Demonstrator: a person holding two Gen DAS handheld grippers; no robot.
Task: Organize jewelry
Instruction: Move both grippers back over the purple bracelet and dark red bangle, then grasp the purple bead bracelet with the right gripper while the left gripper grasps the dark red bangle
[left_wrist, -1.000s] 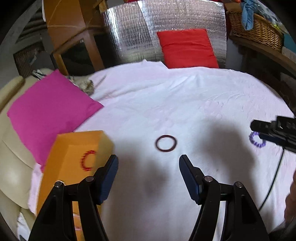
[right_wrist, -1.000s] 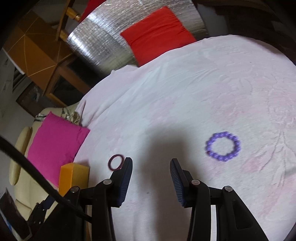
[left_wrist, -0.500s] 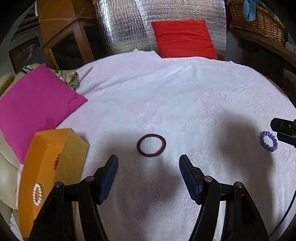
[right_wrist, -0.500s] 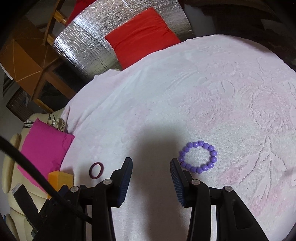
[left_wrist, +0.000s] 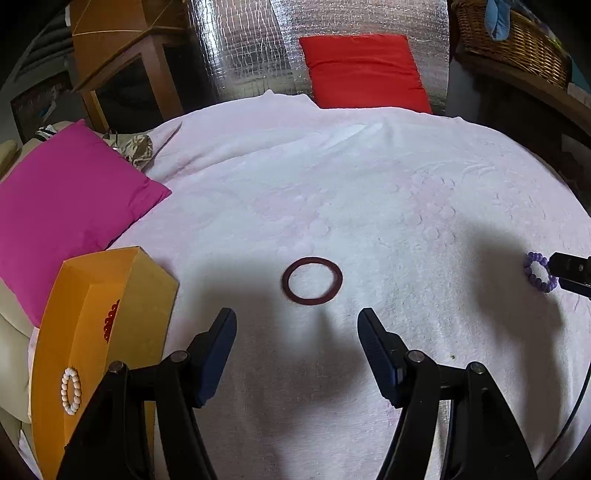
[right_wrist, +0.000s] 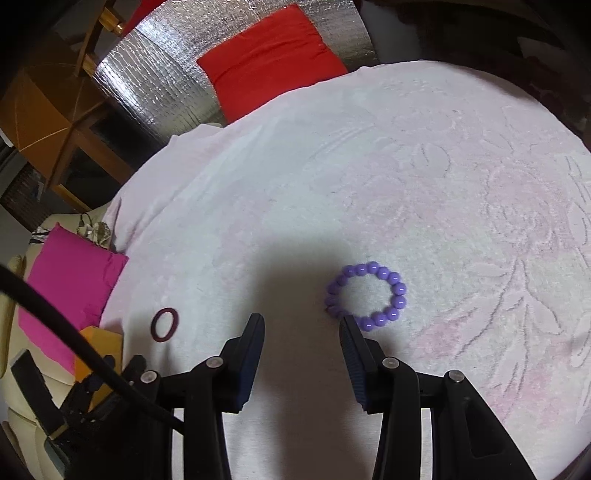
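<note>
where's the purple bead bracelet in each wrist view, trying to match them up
Left wrist view: the purple bead bracelet lies at the far right edge on the white cover, partly hidden by the right gripper's tip.
Right wrist view: the purple bead bracelet lies low in the centre, just ahead of the right-hand finger, and the open right gripper holds nothing.
Shared landmark: the dark red ring, to the bracelet's left in both.

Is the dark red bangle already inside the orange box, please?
No, the dark red bangle lies on the white towel, apart from the orange box to its left.
</note>
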